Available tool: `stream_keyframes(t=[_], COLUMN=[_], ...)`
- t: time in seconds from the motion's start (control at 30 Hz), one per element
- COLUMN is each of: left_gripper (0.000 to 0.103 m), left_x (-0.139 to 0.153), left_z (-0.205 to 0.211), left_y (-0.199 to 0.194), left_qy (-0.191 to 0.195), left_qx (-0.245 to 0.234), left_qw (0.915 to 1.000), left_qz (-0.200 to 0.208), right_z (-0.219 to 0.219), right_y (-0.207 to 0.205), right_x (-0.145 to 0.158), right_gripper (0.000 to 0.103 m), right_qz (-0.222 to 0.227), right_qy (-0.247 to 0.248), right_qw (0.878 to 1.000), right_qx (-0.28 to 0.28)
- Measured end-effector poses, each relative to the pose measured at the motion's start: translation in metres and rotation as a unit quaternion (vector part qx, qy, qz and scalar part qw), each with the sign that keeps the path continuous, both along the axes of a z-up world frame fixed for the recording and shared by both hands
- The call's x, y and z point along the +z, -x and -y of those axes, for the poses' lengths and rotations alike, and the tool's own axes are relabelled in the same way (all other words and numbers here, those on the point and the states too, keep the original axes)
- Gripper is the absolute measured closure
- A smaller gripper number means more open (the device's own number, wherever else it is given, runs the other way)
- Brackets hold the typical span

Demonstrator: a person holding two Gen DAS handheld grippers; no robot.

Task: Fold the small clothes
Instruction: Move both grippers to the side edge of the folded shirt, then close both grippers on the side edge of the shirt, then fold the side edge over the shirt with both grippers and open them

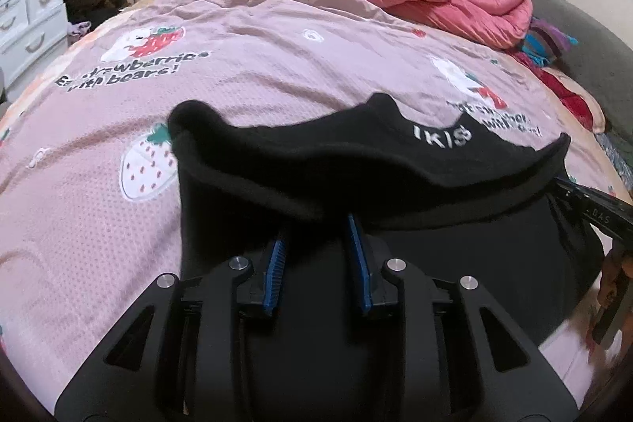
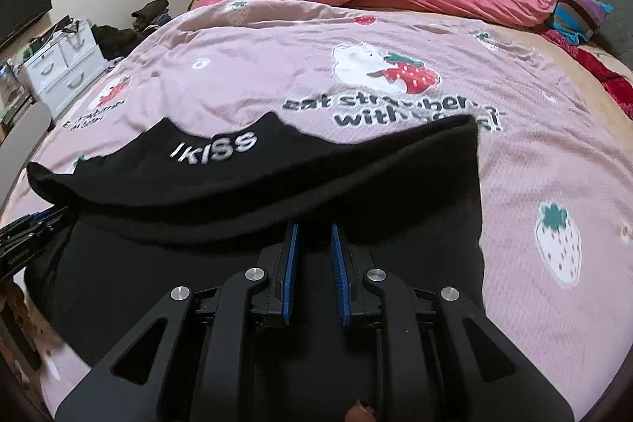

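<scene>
Grippers left [image 1: 316,224] and right [image 2: 314,230] pinch black garment [image 2: 277,176].

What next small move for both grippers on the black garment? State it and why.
Probably carry the lifted edge forward and lay it down: the left gripper and right gripper each pinch the black garment, whose edge is raised and curling over the pink bedsheet.

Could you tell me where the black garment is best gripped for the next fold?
Along its raised near hem, from the near side. The black garment lies with that edge lifted toward both cameras, and the left gripper and right gripper sit under it, tips hidden.
</scene>
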State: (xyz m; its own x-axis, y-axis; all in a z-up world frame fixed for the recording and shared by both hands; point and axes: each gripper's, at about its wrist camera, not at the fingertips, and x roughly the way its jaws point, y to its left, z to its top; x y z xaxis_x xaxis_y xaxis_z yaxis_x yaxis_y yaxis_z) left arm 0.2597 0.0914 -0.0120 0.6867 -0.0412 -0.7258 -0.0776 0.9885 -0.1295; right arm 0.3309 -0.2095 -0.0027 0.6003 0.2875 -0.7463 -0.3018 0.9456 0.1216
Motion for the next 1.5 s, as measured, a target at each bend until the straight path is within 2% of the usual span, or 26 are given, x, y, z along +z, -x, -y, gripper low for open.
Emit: stream_keyframes(t=[0.23,0.3,0.4,0.5,0.63,0.67,0.7,0.73,0.8,0.93,1.03,1.27,1.4,1.5], left_gripper=[0.077,0.077,0.073,0.059,0.058,0.06,0.076,0.093,0.099,0.101,0.101,0.101,0.097,0.094], left_x=[0.017,0.019,0.018,0.01,0.0,0.0,-0.001,-0.001,0.003,0.021,0.03,0.005,0.006,0.003], left_z=[-0.027,-0.041,-0.058,-0.064,-0.058,-0.055,-0.055,-0.055,-0.055,-0.058,-0.059,-0.064,-0.06,-0.061], left_y=[-0.006,-0.004,-0.003,-0.005,-0.011,-0.012,-0.011,-0.011,-0.009,0.001,0.004,-0.008,-0.005,-0.003], left_qy=[0.011,0.024,0.049,0.06,0.055,0.052,0.05,0.05,0.051,0.052,0.041,0.036,0.021,0.023], left_qx=[0.049,0.069,0.089,0.088,0.079,0.074,0.071,0.068,0.069,0.07,0.074,0.083,0.082,0.085], left_qw=[0.9976,0.9959,0.9938,0.9939,0.9953,0.9959,0.9961,0.9963,0.9961,0.9943,0.9936,0.9954,0.996,0.9958], left_qz=[0.047,0.054,0.046,0.029,0.012,0.011,0.012,0.014,0.023,0.062,0.075,0.032,0.03,0.024], right_z=[0.023,0.037,0.056,0.063,0.067,0.067,0.067,0.068,0.068,0.073,0.075,0.073,0.076,0.075], right_y=[-0.013,-0.017,-0.025,-0.033,-0.039,-0.038,-0.038,-0.037,-0.034,-0.029,-0.036,-0.043,-0.04,-0.037], right_x=[0.01,0.013,0.011,-0.001,-0.016,-0.016,-0.016,-0.015,-0.007,0.015,0.015,-0.013,-0.016,-0.017], right_gripper=[0.086,0.08,0.056,0.054,0.054,0.057,0.077,0.091,0.095,0.095,0.095,0.095,0.094,0.094], right_qz=[0.023,0.026,0.013,-0.018,-0.036,-0.034,-0.032,-0.031,-0.018,0.023,0.028,-0.008,-0.016,-0.017], right_qy=[-0.017,-0.021,-0.015,-0.006,-0.024,-0.028,-0.035,-0.04,-0.042,-0.061,-0.061,-0.031,-0.03,-0.023], right_qw=[0.999,0.998,0.997,0.998,0.996,0.996,0.996,0.996,0.997,0.996,0.995,0.996,0.994,0.994], right_qx=[-0.03,-0.049,-0.069,-0.065,-0.072,-0.071,-0.07,-0.068,-0.067,-0.067,-0.072,-0.088,-0.101,-0.105])
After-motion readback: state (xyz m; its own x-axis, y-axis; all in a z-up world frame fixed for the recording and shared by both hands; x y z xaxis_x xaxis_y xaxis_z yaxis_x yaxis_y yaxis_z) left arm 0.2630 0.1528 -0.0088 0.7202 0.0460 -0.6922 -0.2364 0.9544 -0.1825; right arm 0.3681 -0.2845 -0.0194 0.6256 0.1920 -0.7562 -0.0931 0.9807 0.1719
